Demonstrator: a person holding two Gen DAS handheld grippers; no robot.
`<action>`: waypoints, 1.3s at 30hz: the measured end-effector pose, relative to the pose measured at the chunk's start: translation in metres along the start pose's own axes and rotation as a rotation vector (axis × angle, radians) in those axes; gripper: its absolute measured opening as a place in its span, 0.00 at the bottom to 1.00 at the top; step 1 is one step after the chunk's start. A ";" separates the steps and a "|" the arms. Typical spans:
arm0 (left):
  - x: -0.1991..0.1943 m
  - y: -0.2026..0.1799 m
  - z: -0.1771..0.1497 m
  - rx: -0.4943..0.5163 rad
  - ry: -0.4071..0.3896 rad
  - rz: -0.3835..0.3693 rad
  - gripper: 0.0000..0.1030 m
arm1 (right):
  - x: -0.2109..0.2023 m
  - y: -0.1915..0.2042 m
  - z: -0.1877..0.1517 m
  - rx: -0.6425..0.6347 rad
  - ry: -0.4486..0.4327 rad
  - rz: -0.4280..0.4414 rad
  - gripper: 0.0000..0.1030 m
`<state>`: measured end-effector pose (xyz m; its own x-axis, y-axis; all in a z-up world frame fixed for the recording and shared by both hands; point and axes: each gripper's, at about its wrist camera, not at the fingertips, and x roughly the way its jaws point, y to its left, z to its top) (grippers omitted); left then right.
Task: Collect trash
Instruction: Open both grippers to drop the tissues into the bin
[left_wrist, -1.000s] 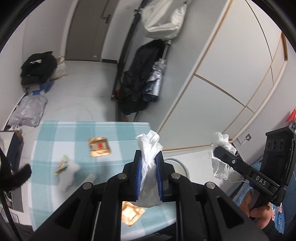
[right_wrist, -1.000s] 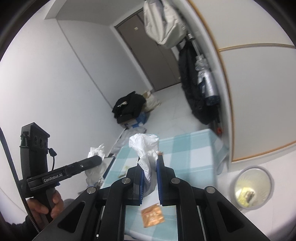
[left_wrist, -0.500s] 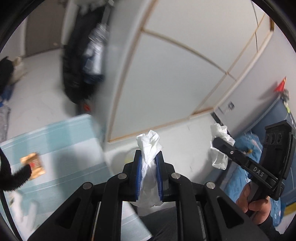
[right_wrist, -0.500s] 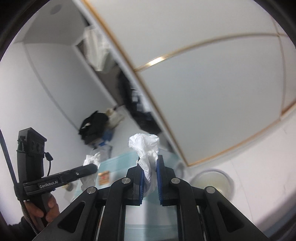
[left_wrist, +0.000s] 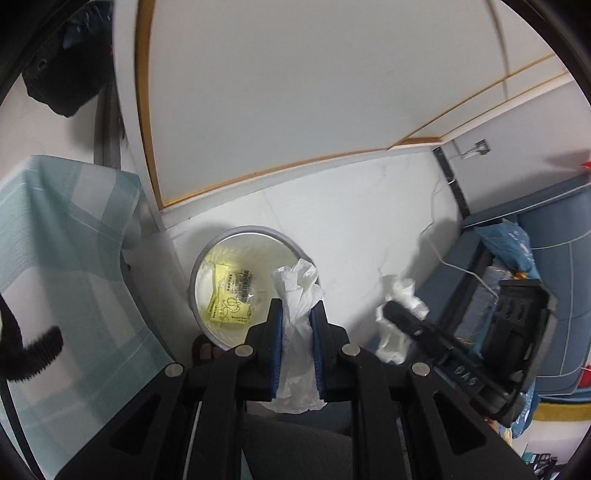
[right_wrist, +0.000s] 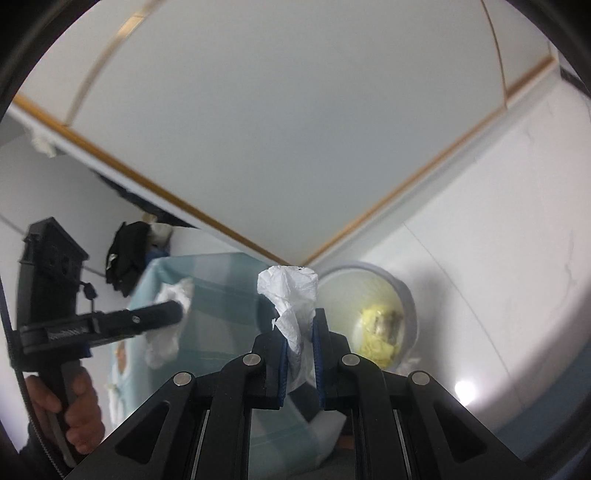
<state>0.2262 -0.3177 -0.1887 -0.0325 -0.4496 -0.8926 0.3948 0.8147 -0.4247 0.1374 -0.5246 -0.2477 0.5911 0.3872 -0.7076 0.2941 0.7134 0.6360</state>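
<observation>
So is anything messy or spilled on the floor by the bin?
Nothing stands out. The bin stands upright on the white floor with yellow wrappers inside. Each gripper clamps its crumpled tissue, left and right; nothing has dropped nearby.

The trash bin stands on the floor, beside the bench and before the closet doors. A printed wrapper lies in the bin. The left gripper, with a crumpled tissue between its jaws, hangs above the bin's near rim. The right gripper with another tissue is right of the bin.
</observation>
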 end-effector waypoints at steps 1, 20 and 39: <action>0.004 0.001 0.000 -0.006 0.009 0.005 0.10 | 0.010 -0.008 0.000 0.019 0.016 0.002 0.11; 0.050 0.002 0.017 -0.088 0.134 0.026 0.10 | 0.097 -0.056 -0.014 0.124 0.182 -0.012 0.44; 0.071 -0.008 0.017 -0.070 0.205 0.143 0.31 | 0.040 -0.074 -0.031 0.196 0.084 -0.065 0.70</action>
<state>0.2363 -0.3622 -0.2467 -0.1692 -0.2504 -0.9533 0.3447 0.8911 -0.2952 0.1164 -0.5438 -0.3329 0.5038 0.3975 -0.7669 0.4745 0.6145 0.6302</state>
